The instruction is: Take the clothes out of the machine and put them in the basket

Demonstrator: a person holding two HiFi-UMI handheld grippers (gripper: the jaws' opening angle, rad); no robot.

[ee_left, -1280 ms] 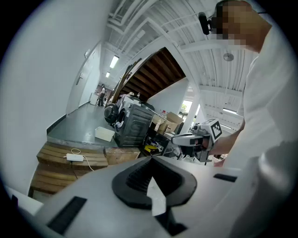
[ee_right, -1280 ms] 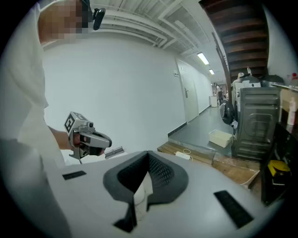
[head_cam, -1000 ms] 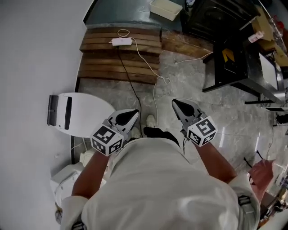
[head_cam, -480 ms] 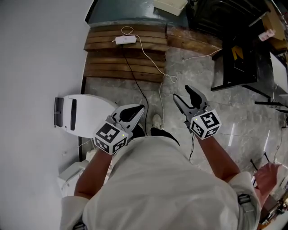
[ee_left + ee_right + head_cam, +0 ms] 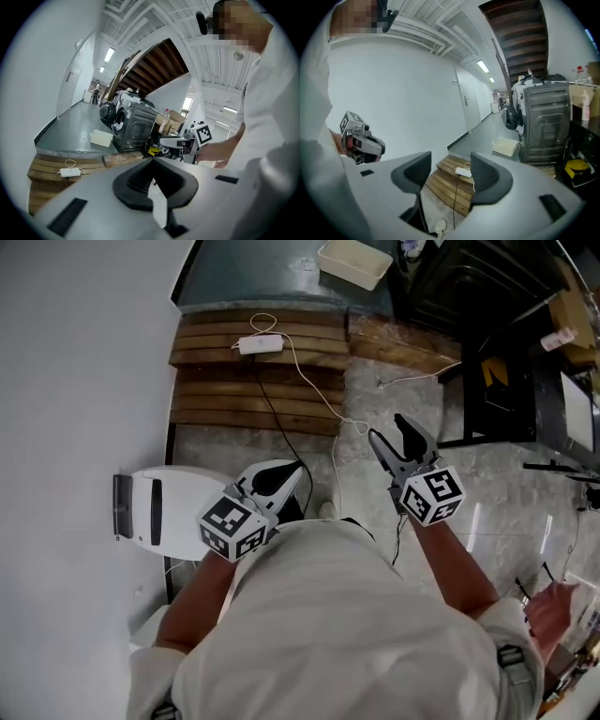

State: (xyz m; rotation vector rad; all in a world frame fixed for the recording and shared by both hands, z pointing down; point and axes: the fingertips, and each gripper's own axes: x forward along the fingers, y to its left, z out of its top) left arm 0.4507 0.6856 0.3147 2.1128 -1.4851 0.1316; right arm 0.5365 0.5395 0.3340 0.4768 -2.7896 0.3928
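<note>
A dark washing machine (image 5: pixel 135 127) stands beyond the wooden steps, with pale clothes (image 5: pixel 118 125) showing at its round door. The machine (image 5: pixel 543 124) also shows at the right of the right gripper view. A white basket (image 5: pixel 353 261) lies on the grey floor beside the machine and appears again as the basket (image 5: pixel 505 146). My left gripper (image 5: pixel 289 472) is shut and empty, its pads meeting at the left gripper (image 5: pixel 153 161). My right gripper (image 5: pixel 389 430) has just been opening. The right gripper (image 5: pixel 449 171) has nothing between its jaws. Both are held in the air, far from the machine.
Wooden steps (image 5: pixel 253 367) lead up to the grey floor; a white power strip (image 5: pixel 258 343) and its cable lie on them. A white appliance (image 5: pixel 169 512) stands at the wall on the left. Dark racks and boxes (image 5: pixel 506 362) crowd the right.
The right gripper's jaws went from shut to open. Both grippers and the person moved forward toward the wooden steps. The left gripper stayed shut.
</note>
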